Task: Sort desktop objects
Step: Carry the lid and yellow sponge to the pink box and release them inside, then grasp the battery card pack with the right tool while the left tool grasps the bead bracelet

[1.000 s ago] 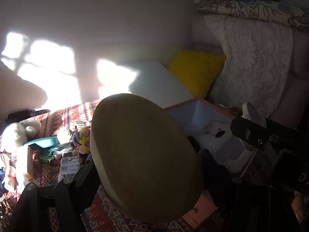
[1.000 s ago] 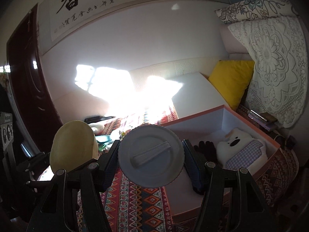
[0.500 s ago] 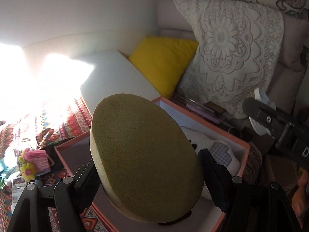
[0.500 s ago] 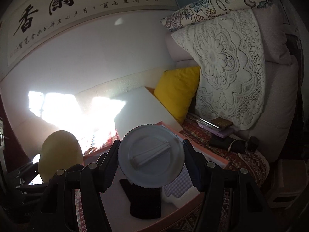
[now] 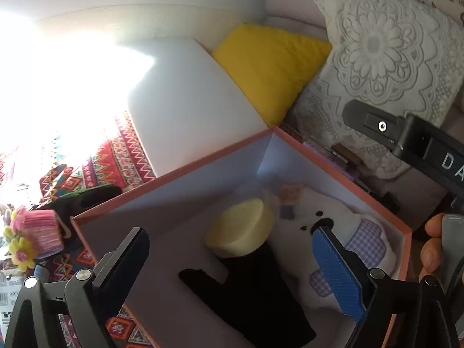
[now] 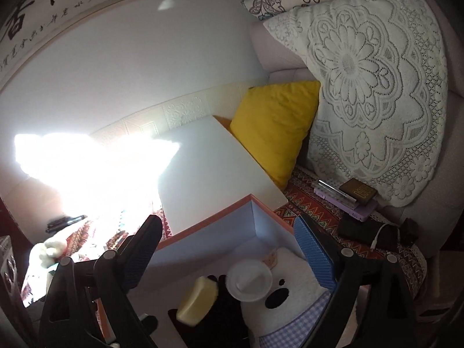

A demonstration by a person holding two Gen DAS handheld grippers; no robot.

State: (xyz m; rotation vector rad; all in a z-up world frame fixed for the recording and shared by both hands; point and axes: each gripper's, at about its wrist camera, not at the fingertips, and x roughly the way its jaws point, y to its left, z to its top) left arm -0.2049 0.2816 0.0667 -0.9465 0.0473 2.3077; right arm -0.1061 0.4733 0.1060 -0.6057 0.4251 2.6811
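Hovering above the pink-rimmed storage box (image 5: 333, 165), both grippers hang with jaws spread wide and nothing between them. The left gripper (image 5: 232, 261) looks down on the yellow sponge puck (image 5: 240, 229), which lies inside the box, tipped against the cuff of a black glove (image 5: 255, 298) and just beside the white plush bear (image 5: 348, 232). The right gripper (image 6: 229, 249), seen from its own camera, is likewise empty; below it the white round lid (image 6: 249, 279) rests on the bear's head, touching the glove's edge, with the sponge puck near it on the left.

Both pieces sit in the box because that is the sorting bin here: soft and small items are gathered in one container, piled loosely rather than arranged. The wide jaw opening suits a clean let-go, so neither pad drags the item as the hand lifts. I judge this deposit step done for these two things.

Outside the box, on the patterned tabletop (image 5: 116, 156), a pink knitted piece with yellow flowers (image 5: 37, 232) and another dark glove (image 5: 87, 197) remain, so more sorting is likely due. The sponge puck leans on its edge and could roll or flop flat; the lid perched on the plush could slide off if the box is nudged.
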